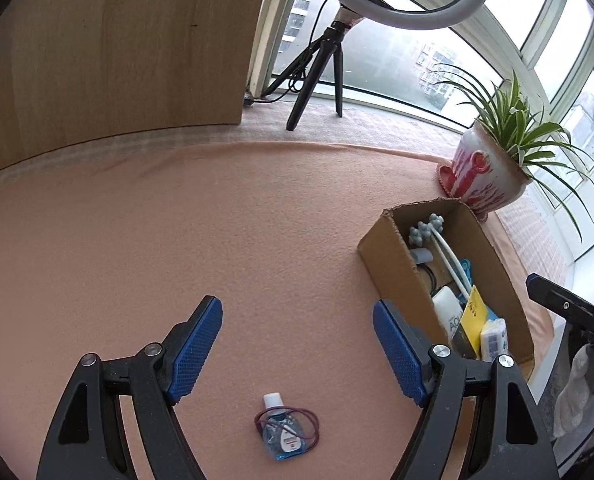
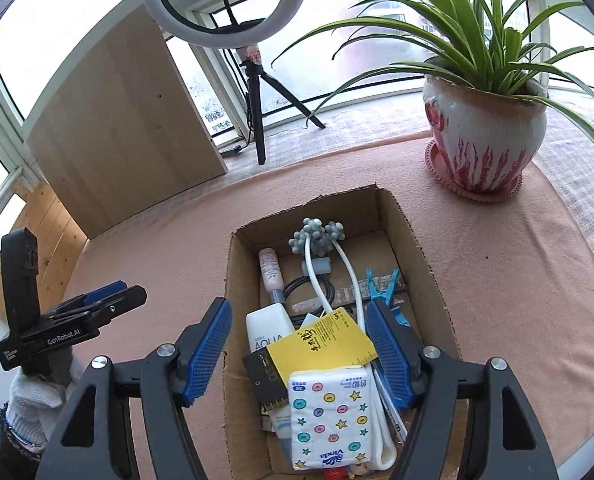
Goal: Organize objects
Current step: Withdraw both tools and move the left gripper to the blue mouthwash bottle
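In the left wrist view my left gripper [image 1: 297,320] stands open above the pink cloth, nothing between its blue pads. Just below it lies a small blue bottle [image 1: 283,432] with a purple hair band [image 1: 311,426] looped around it. A cardboard box [image 1: 385,264] sits to the right. In the right wrist view my right gripper [image 2: 299,332] hangs open over that box [image 2: 417,248], holding nothing. Inside lie a tissue pack [image 2: 329,412], a yellow packet [image 2: 325,340], a white tube [image 2: 267,328], a blue clip [image 2: 381,282] and a white massager with grey balls [image 2: 317,236].
A potted spider plant [image 2: 485,136] on a pink saucer stands behind the box to the right. A ring light on a tripod [image 2: 257,92] and a wooden panel [image 2: 125,136] stand at the back. A white-gloved hand [image 2: 29,404] holds the left gripper [image 2: 109,296].
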### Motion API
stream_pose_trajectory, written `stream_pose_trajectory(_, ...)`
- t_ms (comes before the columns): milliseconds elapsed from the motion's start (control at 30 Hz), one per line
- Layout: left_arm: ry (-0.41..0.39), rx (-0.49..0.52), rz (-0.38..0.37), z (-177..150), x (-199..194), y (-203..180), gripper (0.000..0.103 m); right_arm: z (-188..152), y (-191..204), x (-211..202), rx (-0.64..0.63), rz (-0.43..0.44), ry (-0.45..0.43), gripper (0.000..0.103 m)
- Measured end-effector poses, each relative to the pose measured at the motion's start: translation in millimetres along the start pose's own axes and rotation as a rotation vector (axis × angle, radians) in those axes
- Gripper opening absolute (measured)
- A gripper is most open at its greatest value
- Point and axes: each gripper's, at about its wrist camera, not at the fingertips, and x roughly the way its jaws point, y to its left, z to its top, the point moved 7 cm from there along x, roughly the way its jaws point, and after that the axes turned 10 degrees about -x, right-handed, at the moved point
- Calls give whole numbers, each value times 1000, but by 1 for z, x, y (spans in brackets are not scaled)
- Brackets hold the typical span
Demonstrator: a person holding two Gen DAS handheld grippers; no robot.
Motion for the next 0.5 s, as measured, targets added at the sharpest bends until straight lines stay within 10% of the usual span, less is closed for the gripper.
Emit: stream_pose_trajectory(500,168,-16,-69,-71,0,40,65,-20,68,10,-34,62,41,66)
